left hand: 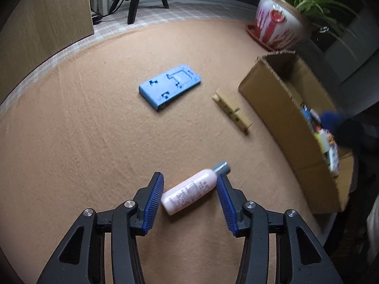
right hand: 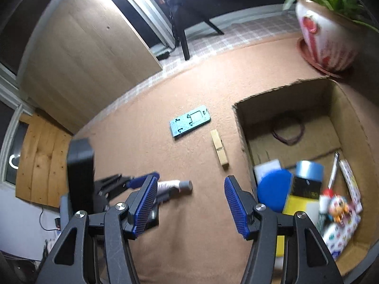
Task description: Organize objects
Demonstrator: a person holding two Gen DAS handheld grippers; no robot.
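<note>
A pink bottle (left hand: 189, 193) with a grey cap lies on the tan felt mat between the fingers of my left gripper (left hand: 190, 181). The jaws are open and stand on either side of it; whether the pads touch it I cannot tell. In the right wrist view the bottle (right hand: 174, 186) and the left gripper (right hand: 132, 182) show at lower left. My right gripper (right hand: 191, 184) is open and empty above the mat, left of the cardboard box (right hand: 239, 123). A blue plastic plate (left hand: 170, 86) and a wooden clothespin (left hand: 233, 110) lie farther out on the mat.
The open cardboard box (left hand: 279, 108) at the right holds several items, among them a blue disc (right hand: 272, 189), blue tape (right hand: 309, 169) and a yellow box (right hand: 296, 204). A potted plant (left hand: 281, 23) stands behind it. A wooden panel (right hand: 78, 64) is at far left.
</note>
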